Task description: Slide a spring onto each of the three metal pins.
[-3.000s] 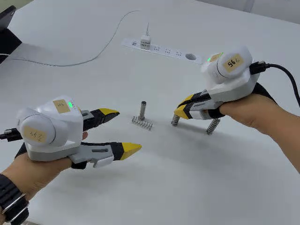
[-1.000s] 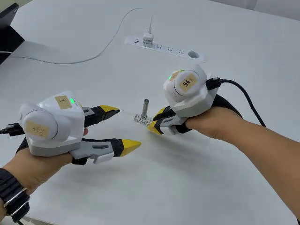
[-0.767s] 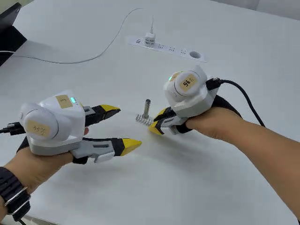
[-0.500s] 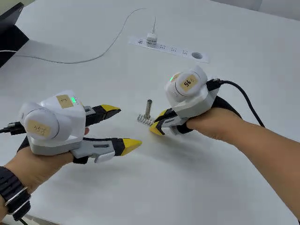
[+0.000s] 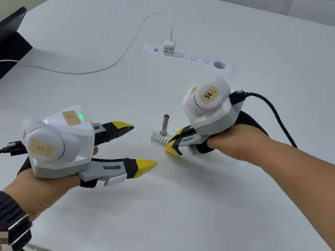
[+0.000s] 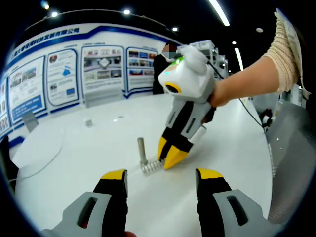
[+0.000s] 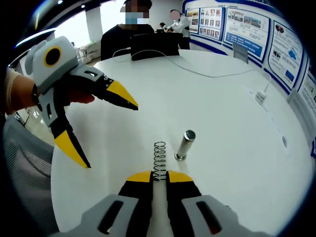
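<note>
The spring (image 7: 159, 158) is lying on the counter (image 5: 220, 209), just beside the upright pin (image 7: 185, 144). Light, bendy and likely slippery, it is asking for a gentle pinch at one end. The right tongs (image 7: 154, 176) are pinching its near end, nearly shut, while the left tongs (image 6: 162, 174) are gaping wide, empty.

A broad white surface (image 5: 220, 209) carries a white power strip (image 5: 188, 57), with a thin grey cable (image 5: 125, 48) trailing off to the left. Blue-trimmed display panels (image 6: 101, 66) line the wall under bright ceiling strip lights (image 6: 218, 11).
</note>
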{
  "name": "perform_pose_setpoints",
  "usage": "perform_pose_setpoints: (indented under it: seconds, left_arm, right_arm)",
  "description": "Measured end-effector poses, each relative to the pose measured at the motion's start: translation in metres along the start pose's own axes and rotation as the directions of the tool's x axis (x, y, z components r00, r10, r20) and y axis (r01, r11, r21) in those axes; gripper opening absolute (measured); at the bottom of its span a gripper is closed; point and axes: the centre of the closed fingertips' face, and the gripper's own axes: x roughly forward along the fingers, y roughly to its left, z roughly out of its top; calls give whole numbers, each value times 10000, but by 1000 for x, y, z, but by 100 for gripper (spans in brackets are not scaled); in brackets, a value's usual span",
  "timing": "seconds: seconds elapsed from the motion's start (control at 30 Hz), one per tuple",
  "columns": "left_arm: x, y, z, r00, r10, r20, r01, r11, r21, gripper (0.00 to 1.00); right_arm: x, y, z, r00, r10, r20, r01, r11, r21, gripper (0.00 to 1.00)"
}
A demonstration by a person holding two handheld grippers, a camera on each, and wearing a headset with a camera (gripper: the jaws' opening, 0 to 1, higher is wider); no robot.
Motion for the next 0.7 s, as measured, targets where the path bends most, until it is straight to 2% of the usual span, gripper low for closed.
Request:
perform_pose_setpoints:
  seconds: [0.17,0.43,0.7]
  left_arm:
    - [1,-2,1,10000,-69,-40,69,9999,81,56]
    - [2,-8,-1,9995,-250,-182,256,9991,334,53]
    - [6,-19,1,9971,-697,-321,723,9933,897,43]
  right_arm:
    - [-9,8,4,9999,110,79,-108,9996,-252,11]
    - [-28,22,8,9988,492,27,-486,9932,-1056,11]
    - [-44,42,8,9932,1128,-286,-1163,9726,-2013,11]
